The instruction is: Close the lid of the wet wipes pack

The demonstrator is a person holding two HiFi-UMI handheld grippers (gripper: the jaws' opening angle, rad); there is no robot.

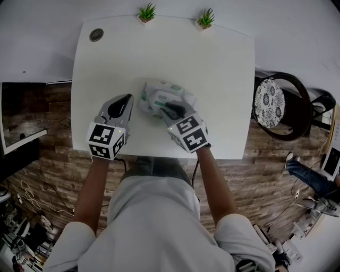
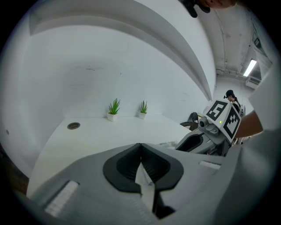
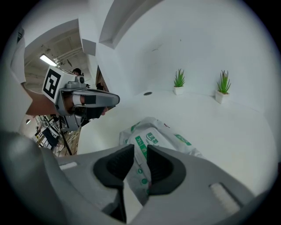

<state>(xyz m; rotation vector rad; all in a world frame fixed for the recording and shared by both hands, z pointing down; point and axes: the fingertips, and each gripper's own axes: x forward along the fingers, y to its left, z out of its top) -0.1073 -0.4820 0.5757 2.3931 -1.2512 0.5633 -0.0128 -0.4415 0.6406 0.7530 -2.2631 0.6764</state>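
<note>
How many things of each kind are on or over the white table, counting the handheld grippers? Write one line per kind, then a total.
Potted plants: 2
Wet wipes pack: 1
Round cable grommet: 1
Grippers, left gripper and right gripper: 2
Total: 6

The wet wipes pack (image 1: 166, 98) lies mid-table (image 1: 223, 74). The left gripper (image 1: 127, 98) is just left of it, the right gripper (image 1: 171, 110) over its near side. Two potted plants (image 1: 146, 13) stand at the far edge.
</note>
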